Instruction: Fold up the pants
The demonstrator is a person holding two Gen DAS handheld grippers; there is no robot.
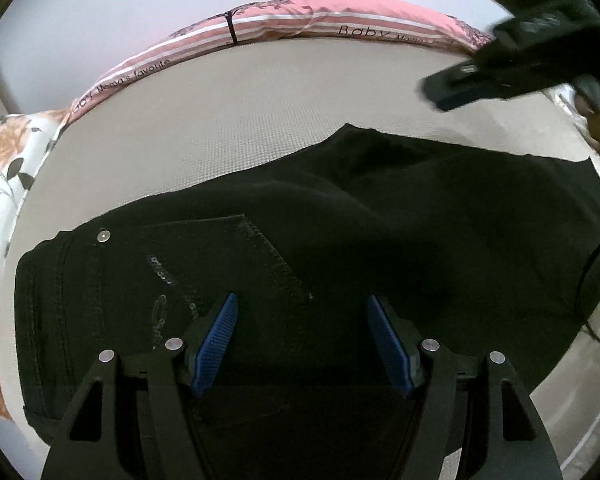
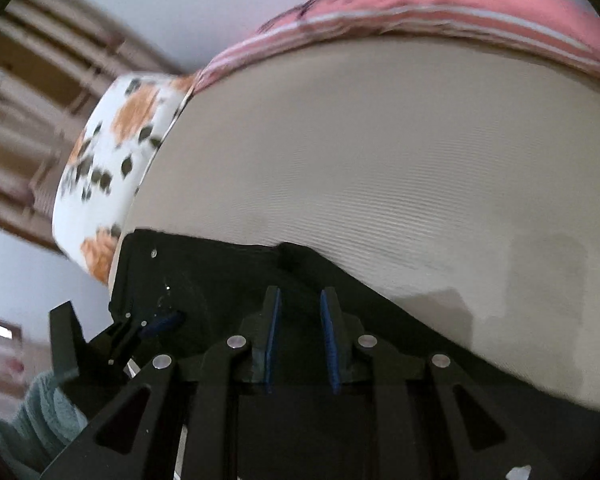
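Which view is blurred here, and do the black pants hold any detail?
Right wrist view: heavy motion smear across the pink pillow and floral pillow; pants almost pure black. Left wrist view: sharp, pants show pocket stitching and a rivet; only the right gripper at the top right is smeared. Fisheye bends the bed edge.

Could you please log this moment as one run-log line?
left gripper: open over black pants | right gripper: narrow gap, empty | surface: beige bed

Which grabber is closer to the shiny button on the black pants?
Left. The left gripper hangs just over the pants near the button; the right gripper is far across, above the bed.
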